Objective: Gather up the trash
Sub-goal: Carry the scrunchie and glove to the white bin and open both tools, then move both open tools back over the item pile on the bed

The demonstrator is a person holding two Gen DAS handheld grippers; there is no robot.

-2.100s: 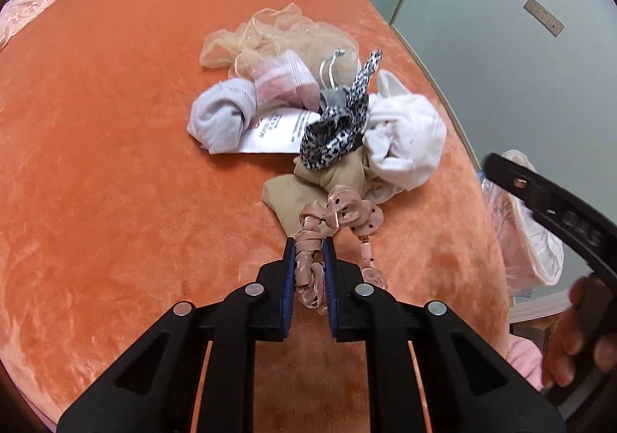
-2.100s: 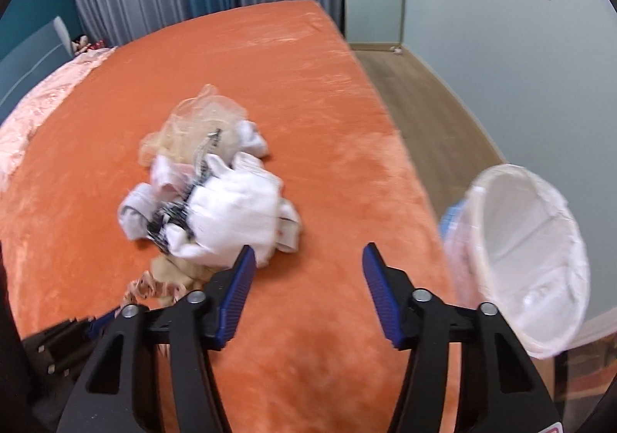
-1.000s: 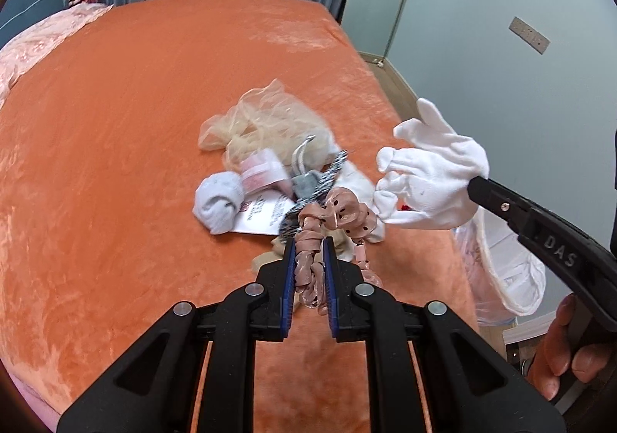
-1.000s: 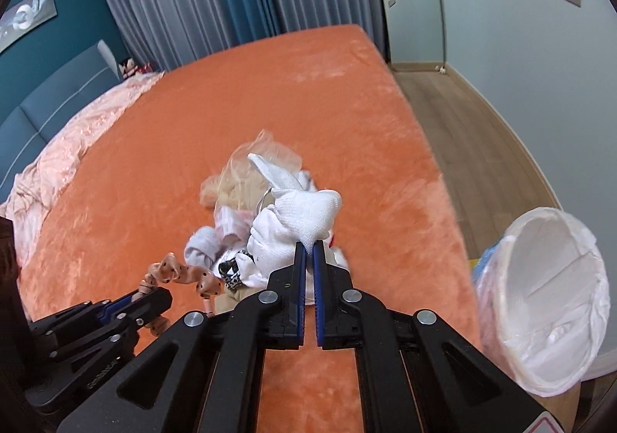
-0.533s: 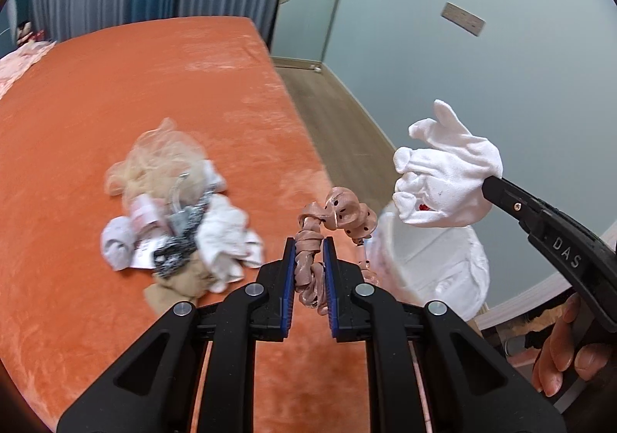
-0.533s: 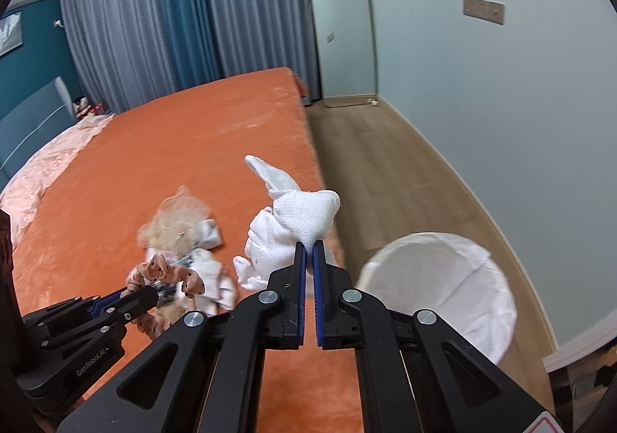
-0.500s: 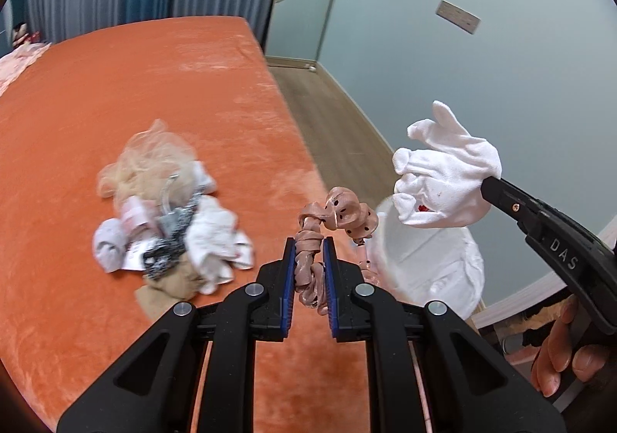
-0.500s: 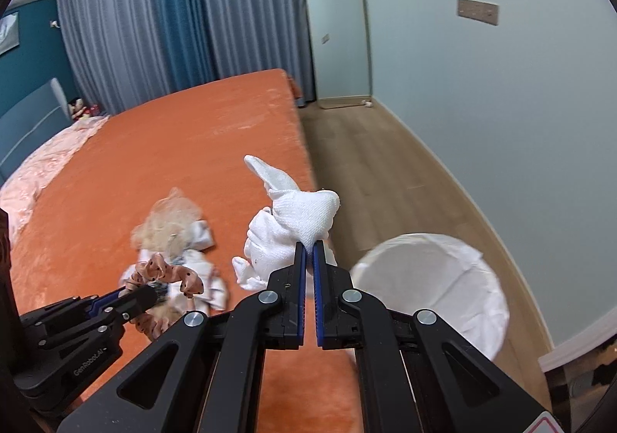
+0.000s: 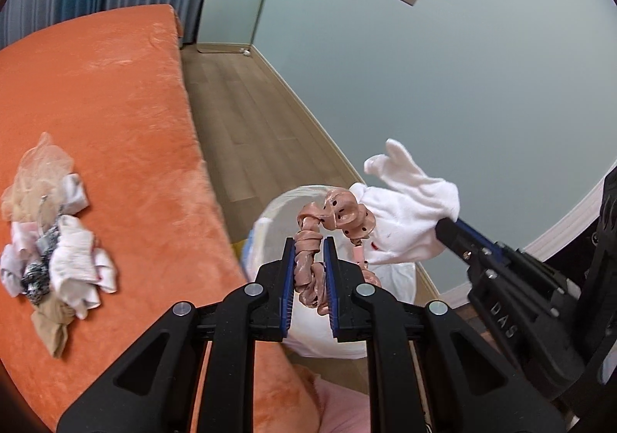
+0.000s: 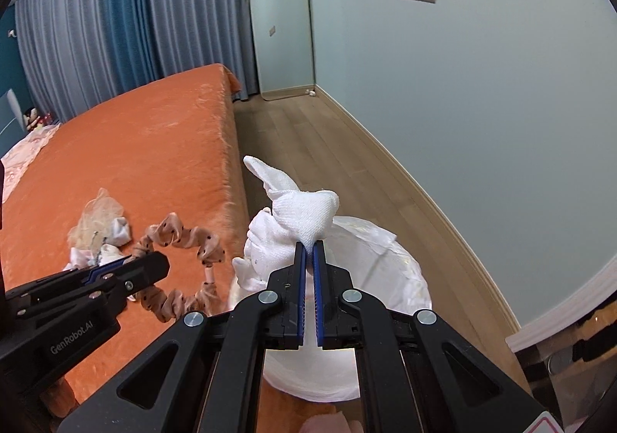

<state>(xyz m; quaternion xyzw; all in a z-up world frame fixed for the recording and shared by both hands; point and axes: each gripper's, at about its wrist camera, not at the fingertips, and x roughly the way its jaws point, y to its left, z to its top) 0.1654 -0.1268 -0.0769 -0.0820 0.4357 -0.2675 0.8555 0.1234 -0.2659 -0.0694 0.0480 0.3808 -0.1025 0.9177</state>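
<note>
From the left wrist, the left gripper (image 9: 309, 259) is clamped on a pink dotted scrunchie (image 9: 331, 217), which hangs over the near rim of the white-lined waste bin (image 9: 277, 209) standing on the floor just beside the bed's long edge. The scrunchie loops out sideways past the jaws, so on release it could catch the liner rim or drop between bin and bed (image 9: 115, 105). The remaining pile of trash (image 9: 58, 240) sits back from that edge. The wooden floor (image 9: 246, 105) beyond the bin is open, the wall close behind it.

From the right wrist, the right gripper (image 10: 309, 251) is pinched tight on a white glove (image 10: 297, 217), held above the bin (image 10: 385, 263). The left gripper (image 10: 154, 267) and scrunchie (image 10: 181, 236) crowd in just beside it; letting go together risks tangling, or a limp glove finger draping over the rim.
</note>
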